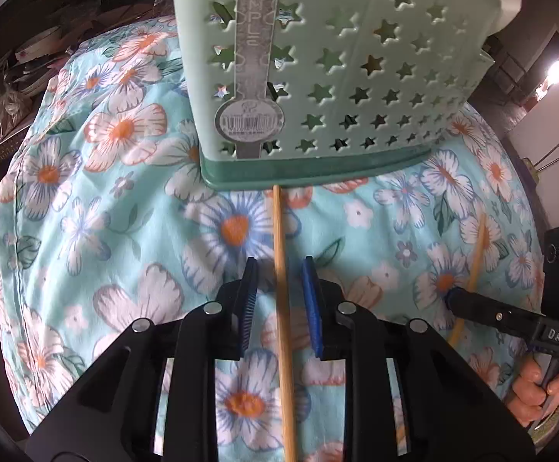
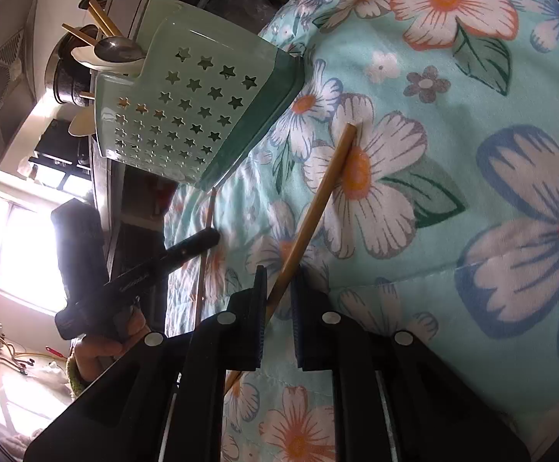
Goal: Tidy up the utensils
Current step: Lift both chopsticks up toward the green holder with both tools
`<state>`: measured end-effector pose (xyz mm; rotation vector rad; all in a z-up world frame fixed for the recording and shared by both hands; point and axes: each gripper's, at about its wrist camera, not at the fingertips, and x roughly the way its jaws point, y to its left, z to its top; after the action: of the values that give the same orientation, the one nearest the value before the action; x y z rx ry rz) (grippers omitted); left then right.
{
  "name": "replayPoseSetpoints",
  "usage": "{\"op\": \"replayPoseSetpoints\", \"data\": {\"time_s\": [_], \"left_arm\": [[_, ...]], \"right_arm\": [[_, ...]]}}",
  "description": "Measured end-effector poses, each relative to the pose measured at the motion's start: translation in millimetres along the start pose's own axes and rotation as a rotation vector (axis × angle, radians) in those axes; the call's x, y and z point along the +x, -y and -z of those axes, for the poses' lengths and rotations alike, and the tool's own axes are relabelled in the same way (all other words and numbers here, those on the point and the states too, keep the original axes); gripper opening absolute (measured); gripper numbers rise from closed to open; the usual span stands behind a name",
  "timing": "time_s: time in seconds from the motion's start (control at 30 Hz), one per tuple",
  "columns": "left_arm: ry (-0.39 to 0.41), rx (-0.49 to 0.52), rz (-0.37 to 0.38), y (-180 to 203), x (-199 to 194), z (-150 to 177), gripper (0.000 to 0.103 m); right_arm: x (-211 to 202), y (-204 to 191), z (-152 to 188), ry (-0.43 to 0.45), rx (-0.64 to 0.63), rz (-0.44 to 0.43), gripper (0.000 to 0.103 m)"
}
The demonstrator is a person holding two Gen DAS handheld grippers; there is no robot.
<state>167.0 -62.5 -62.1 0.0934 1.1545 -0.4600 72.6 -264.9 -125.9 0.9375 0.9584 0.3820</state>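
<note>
Chopstick [image 1: 281,269] lying on the floral cloth [image 1: 98,208], its far end at the foot of the green star-pierced caddy [image 1: 356,88]; the left gripper [image 1: 279,288] straddles it, jaws part open, pads clear of the wood. Closing off-centre could roll it aside. The right gripper [image 2: 279,300] clamps a second chopstick [image 2: 318,200] low, tip raised; a thin grip may let it pivot or slip
</note>
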Motion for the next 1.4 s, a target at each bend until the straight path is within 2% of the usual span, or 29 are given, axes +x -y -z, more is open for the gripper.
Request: {"op": "replayPoseSetpoints", "data": {"time_s": [0.13, 0.37, 0.53, 0.63, 0.8, 0.87, 0.97, 1.13, 1.3, 1.4], "left_arm": [[0.017, -0.023, -0.01, -0.9, 2.8, -3.4, 0.005], [0.034, -0.08, 0.012, -10.1, -7.8, 17.4, 0.005], [0.041, -0.087, 0.007, -14.8, -11.1, 30.7, 0.005], [0.041, -0.085, 0.01, -12.8, -11.6, 31.3, 0.005], [0.043, -0.083, 0.018, -17.3, -11.4, 32.3, 0.005], [0.045, -0.082, 0.02, -16.0, -11.0, 33.2, 0.005], [0.046, -0.085, 0.027, -16.6, -8.7, 31.4, 0.005], [0.052, -0.09, 0.033, -18.0, -8.0, 32.1, 0.005], [0.073, -0.081, 0.033, -17.7, -15.2, 34.2, 0.005], [0.095, -0.086, 0.058, -17.4, -27.4, 36.1, 0.005]], "right_arm": [[0.5, 0.0, -0.7, -0.002, -0.011, -0.005, 0.012], [-1.9, -6.4, 2.1, -0.036, -0.061, -0.002, 0.013], [-1.1, -13.2, -1.9, -0.034, -0.07, 0.049, 0.016], [-1.9, -13.9, -6.8, -0.016, -0.043, 0.054, 0.023], [-0.4, -6.1, -18.4, 0.022, 0.039, 0.061, 0.023], [0.9, -2.3, -21.9, 0.043, 0.069, 0.063, 0.022], [2.0, 3.8, -25.4, 0.072, 0.101, 0.077, 0.01], [-1.4, 1.4, -27.1, 0.101, 0.09, 0.075, 0.01], [-21.6, -20.2, -21.8, 0.158, 0.009, 0.09, 0.01], [-38.0, -34.8, -19.2, 0.202, -0.043, 0.098, 0.009]]}}
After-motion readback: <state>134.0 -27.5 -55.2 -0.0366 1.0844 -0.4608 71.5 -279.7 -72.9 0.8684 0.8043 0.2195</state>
